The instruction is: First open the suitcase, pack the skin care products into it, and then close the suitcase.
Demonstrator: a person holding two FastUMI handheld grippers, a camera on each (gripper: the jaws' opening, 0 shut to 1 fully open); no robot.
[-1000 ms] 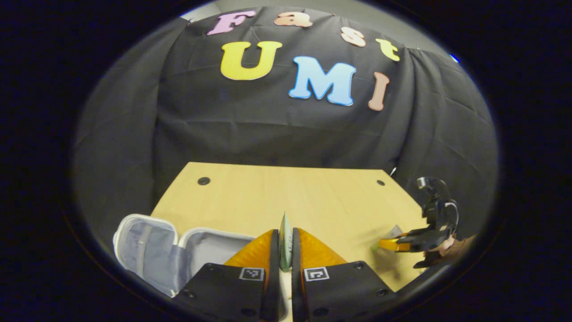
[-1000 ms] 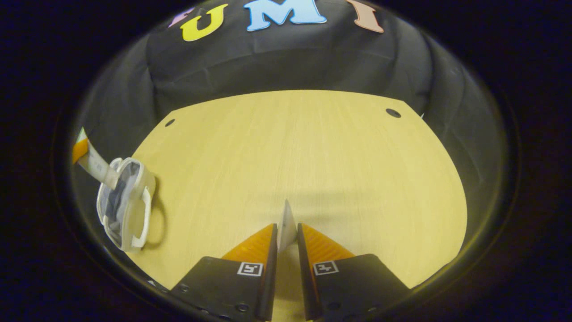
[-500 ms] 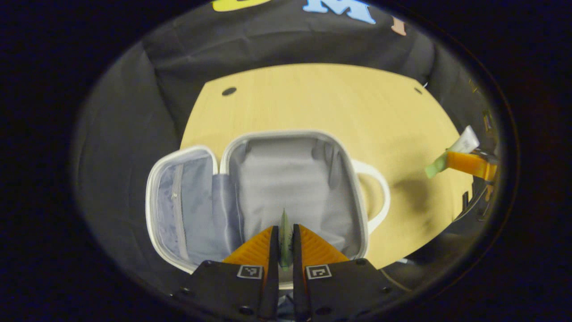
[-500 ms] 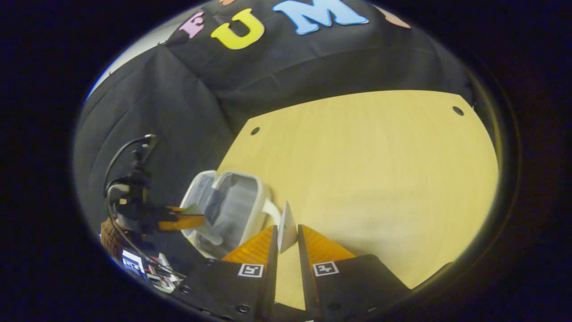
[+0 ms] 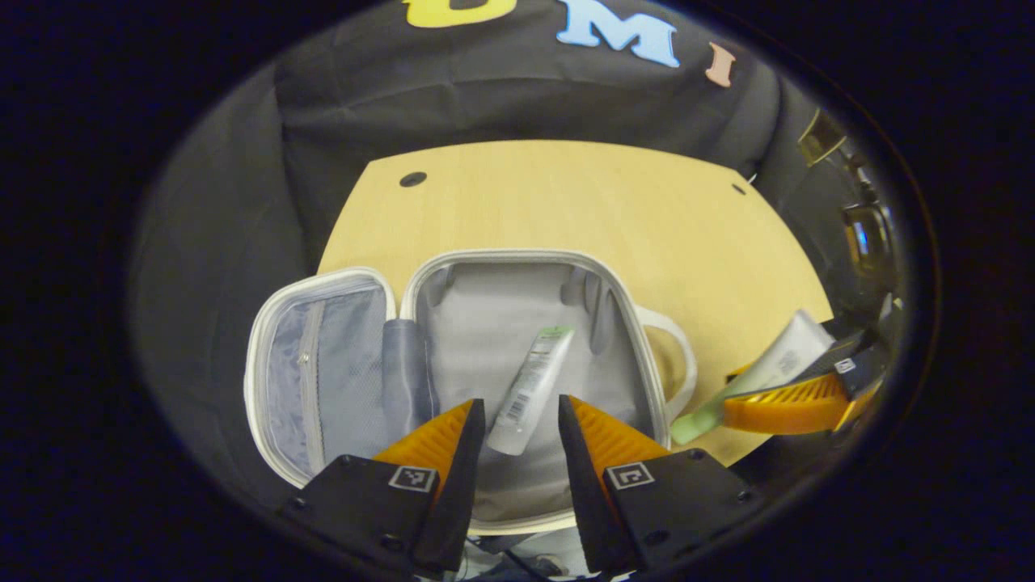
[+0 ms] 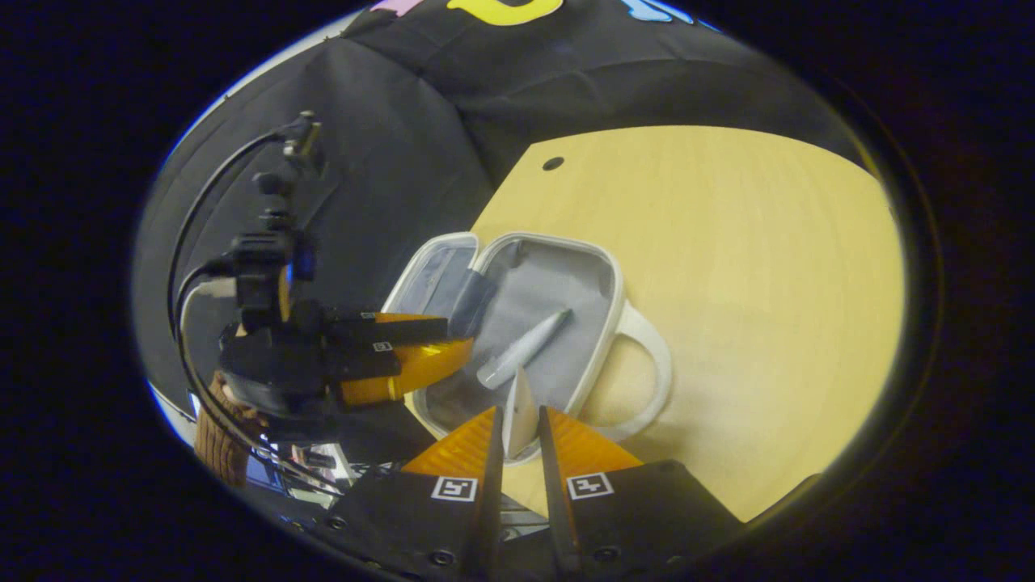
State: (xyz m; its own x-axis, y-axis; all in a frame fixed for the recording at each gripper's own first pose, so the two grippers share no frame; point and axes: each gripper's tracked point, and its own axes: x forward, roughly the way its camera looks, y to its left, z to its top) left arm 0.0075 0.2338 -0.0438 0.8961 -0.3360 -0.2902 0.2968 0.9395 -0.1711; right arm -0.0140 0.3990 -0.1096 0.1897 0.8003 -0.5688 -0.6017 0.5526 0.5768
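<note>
The suitcase (image 5: 517, 267) lies open at centre frame on the table (image 5: 566, 194), one tube (image 5: 530, 380) inside beneath the released left tool (image 5: 517, 424). The right tool (image 6: 517, 432) grips a second tube (image 6: 517, 408); closing remains.

table (image 5: 566, 194): pale wood | on it: open suitcase (image 5: 614, 323)

I see the small white suitcase (image 5: 517, 356) lying open on the wooden surface (image 5: 566, 202), its grey-lined lid (image 5: 319, 364) folded flat to one side and its handle (image 5: 675, 364) on the other. One white tube (image 5: 530, 380) with a green cap lies slanted inside the main compartment. A second tube (image 5: 776, 368), also green-capped, hangs clamped beside the handle.
</note>
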